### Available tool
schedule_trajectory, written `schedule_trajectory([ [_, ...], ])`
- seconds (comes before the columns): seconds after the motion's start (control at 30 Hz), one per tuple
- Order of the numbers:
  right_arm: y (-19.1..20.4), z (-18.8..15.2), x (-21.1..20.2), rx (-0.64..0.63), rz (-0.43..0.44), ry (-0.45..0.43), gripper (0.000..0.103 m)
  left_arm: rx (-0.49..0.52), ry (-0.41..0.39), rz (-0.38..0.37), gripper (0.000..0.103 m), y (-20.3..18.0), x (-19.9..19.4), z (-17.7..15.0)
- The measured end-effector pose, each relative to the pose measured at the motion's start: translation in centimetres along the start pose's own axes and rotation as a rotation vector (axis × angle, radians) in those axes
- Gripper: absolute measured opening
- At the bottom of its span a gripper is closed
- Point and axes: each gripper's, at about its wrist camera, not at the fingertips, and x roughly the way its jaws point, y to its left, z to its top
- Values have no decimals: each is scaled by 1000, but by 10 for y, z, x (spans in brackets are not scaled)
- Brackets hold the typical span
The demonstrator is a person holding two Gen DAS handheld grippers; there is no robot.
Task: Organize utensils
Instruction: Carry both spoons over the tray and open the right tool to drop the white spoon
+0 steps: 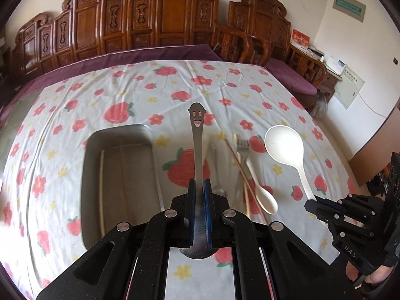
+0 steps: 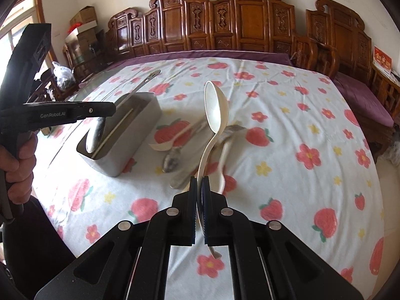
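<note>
So roughly midway: I've got the left gripper point(image 1: 200, 187) clamped on a steel spoon point(image 1: 197, 135) over the bin point(image 2: 140, 135), right gripper point(image 2: 199, 185) clamped on a white spoon point(image 2: 215, 107). Bin has chopsticks; fork point(image 1: 243, 147) + others left on worktop point(image 2: 287, 175).

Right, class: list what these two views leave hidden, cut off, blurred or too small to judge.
- Metal spoon: left wrist view, bowel end covered by the left claw.
- Grey tray: right wrist view, near contents masked by the left claw's arm.
- Loose utensils on the cloth: blurred, count unclear.
- White spoon: handle tip hidden behind the right claw.
</note>
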Motion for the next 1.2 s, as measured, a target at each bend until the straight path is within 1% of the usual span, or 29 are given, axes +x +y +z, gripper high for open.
schedule_trajectory([
  [0.33, 36, 26, 11, -24, 47, -17, 5, -53, -18, 41, 5, 44, -9, -2],
  [0.67, 76, 40, 30, -48, 92, 0, 5, -91, 2, 87, 5, 82, 7, -15],
  [0.8, 87, 46, 37, -54, 105, 8, 5, -118, 14, 83, 5, 96, 17, -19],
  [0.97, 100, 53, 44, -78, 112, 11, 5, -140, 6, 71, 6, 109, 22, -22],
  [1.2, 114, 65, 62, -103, 123, 18, 5, -176, 3, 34, 6, 122, 29, -24],
])
